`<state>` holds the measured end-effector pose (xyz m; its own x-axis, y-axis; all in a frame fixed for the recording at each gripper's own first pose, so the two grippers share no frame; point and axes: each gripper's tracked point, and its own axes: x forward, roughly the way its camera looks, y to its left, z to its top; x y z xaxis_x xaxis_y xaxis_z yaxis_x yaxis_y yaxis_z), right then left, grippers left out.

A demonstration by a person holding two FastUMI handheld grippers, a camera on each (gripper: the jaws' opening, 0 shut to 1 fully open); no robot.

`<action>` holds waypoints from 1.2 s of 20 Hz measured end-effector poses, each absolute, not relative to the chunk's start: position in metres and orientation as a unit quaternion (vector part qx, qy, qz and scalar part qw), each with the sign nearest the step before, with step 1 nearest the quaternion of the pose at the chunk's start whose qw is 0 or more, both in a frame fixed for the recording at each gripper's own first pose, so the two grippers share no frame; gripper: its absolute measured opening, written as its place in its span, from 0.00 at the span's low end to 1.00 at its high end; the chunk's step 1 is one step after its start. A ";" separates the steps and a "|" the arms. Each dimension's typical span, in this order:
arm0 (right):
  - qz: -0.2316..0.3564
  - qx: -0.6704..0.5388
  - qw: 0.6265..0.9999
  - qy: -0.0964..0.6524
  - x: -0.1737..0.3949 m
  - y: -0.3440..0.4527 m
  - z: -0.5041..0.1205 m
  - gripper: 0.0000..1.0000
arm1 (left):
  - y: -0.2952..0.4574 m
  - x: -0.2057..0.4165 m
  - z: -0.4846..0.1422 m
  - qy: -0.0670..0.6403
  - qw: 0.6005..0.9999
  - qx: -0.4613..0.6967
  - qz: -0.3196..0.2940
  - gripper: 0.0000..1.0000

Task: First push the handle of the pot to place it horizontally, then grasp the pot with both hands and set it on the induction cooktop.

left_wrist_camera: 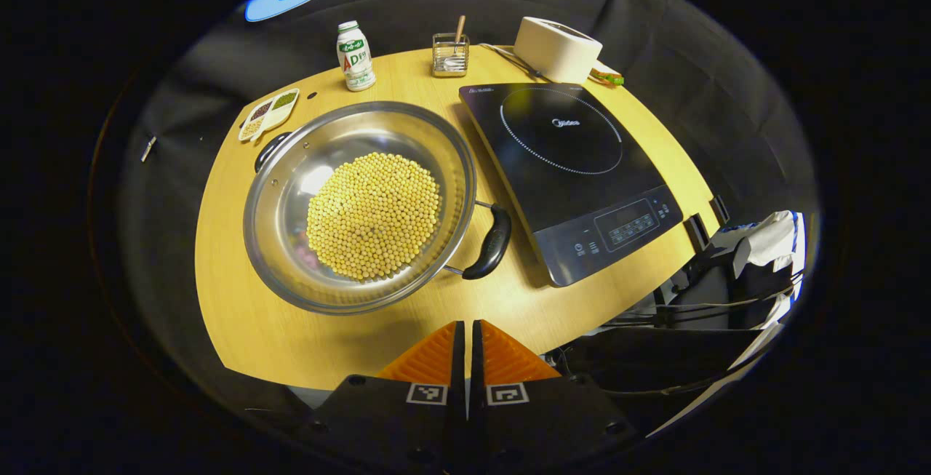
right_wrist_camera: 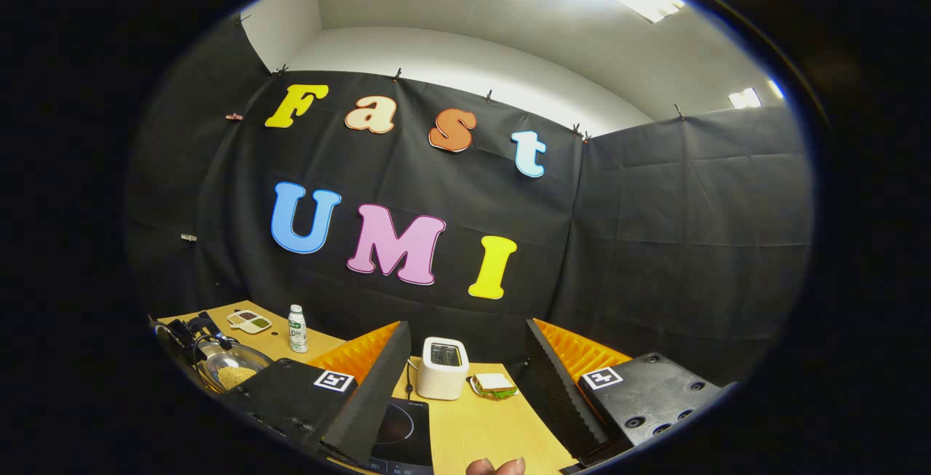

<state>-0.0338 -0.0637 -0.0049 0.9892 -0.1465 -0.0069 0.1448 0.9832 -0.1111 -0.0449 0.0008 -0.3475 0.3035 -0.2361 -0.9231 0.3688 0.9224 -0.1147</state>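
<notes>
The pot (left_wrist_camera: 360, 206), full of yellow beans (left_wrist_camera: 374, 214), sits on the table (left_wrist_camera: 240, 315) just left of the cooktop (left_wrist_camera: 571, 177); one black handle (left_wrist_camera: 489, 241) points near-right, close to the cooktop's edge. The left gripper (left_wrist_camera: 466, 348) hovers at the table's near edge, fingers pressed together on nothing. The right gripper (right_wrist_camera: 465, 380) is raised, fingers spread wide, facing the toaster (right_wrist_camera: 442, 367) at the far side. A bottle (left_wrist_camera: 356, 56) stands beyond the pot.

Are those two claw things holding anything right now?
No. The left gripper is shut on nothing, above the table edge short of the steel pot of yellow beans. The right gripper is open, with nothing between its fingers.
</notes>
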 end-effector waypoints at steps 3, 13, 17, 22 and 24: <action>-0.081 -0.059 0.995 0.011 -0.041 -0.072 -0.007 0.97 | 0.002 -0.034 -0.364 0.571 0.800 0.059 -0.177 0.05; -0.097 -0.075 0.992 0.024 -0.055 -0.089 -0.012 0.97 | -0.015 -0.007 -0.381 0.575 0.799 0.055 -0.166 0.06; -0.087 -0.080 0.993 0.030 -0.053 -0.085 -0.017 0.98 | -0.021 0.003 -0.376 0.566 0.807 0.056 -0.157 0.06; -0.081 -0.093 0.992 0.029 -0.052 -0.085 -0.020 0.97 | -0.034 0.023 -0.369 0.559 0.813 0.048 -0.155 0.05; -0.082 -0.092 0.992 0.033 -0.052 -0.089 -0.023 0.97 | -0.039 0.032 -0.370 0.556 0.815 0.051 -0.154 0.05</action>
